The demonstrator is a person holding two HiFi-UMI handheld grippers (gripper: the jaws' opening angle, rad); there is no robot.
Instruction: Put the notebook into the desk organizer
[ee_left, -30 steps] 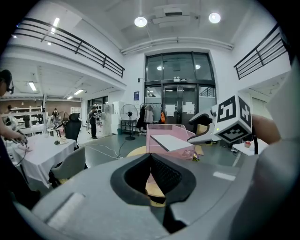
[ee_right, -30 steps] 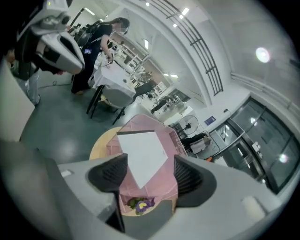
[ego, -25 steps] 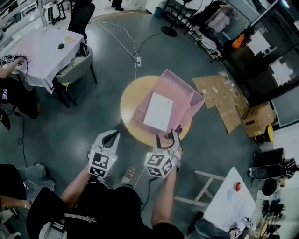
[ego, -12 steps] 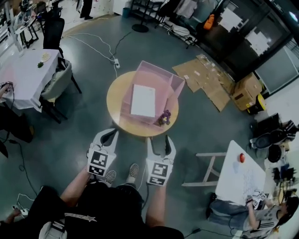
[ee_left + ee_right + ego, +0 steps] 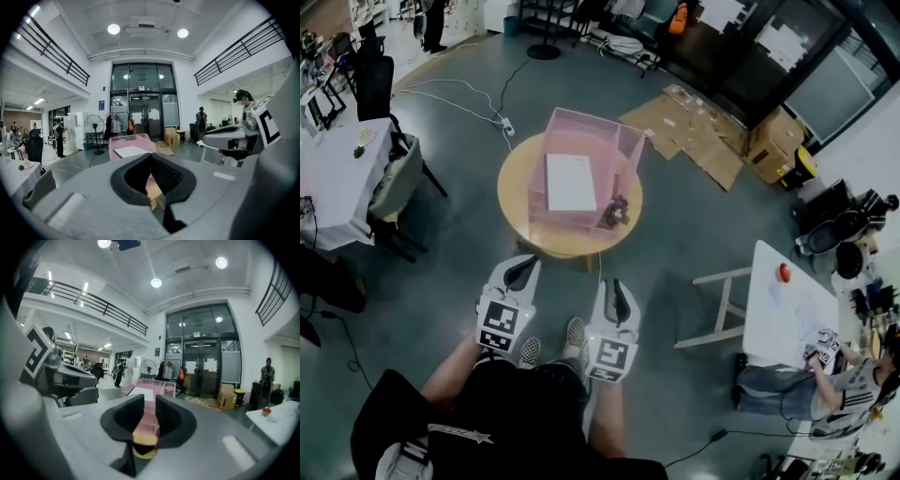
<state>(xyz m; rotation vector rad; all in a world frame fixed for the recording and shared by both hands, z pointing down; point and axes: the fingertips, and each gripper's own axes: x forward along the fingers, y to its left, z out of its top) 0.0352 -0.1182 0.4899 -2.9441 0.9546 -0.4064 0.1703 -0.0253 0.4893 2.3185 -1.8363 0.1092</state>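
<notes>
The pink desk organizer point(image 5: 592, 141) stands on a round wooden table point(image 5: 517, 214), and the white notebook point(image 5: 570, 181) lies flat inside it. Both grippers hang in the air short of the table's near edge, apart from it. My left gripper point(image 5: 525, 265) has its pads touching at the tips, with nothing between them point(image 5: 150, 157). My right gripper point(image 5: 616, 286) has just been closing its jaws; a narrow gap still shows between the pads and nothing is in it point(image 5: 150, 401). Both gripper views look past the jaws at the organizer point(image 5: 136, 140) point(image 5: 159, 389) farther off.
A small purple object point(image 5: 616, 210) sits at the table's near right edge beside the organizer. A white table point(image 5: 328, 178) with a chair point(image 5: 394, 173) stands at left. At right are a pale wooden frame point(image 5: 720, 307) and another white table point(image 5: 787, 314). Cardboard point(image 5: 694, 131) and cables lie on the floor beyond.
Both grippers have drawn back from the table, the right one from its edge by the purple object. The right gripper has rolled and its jaws have narrowed. The notebook stays in the organizer.
</notes>
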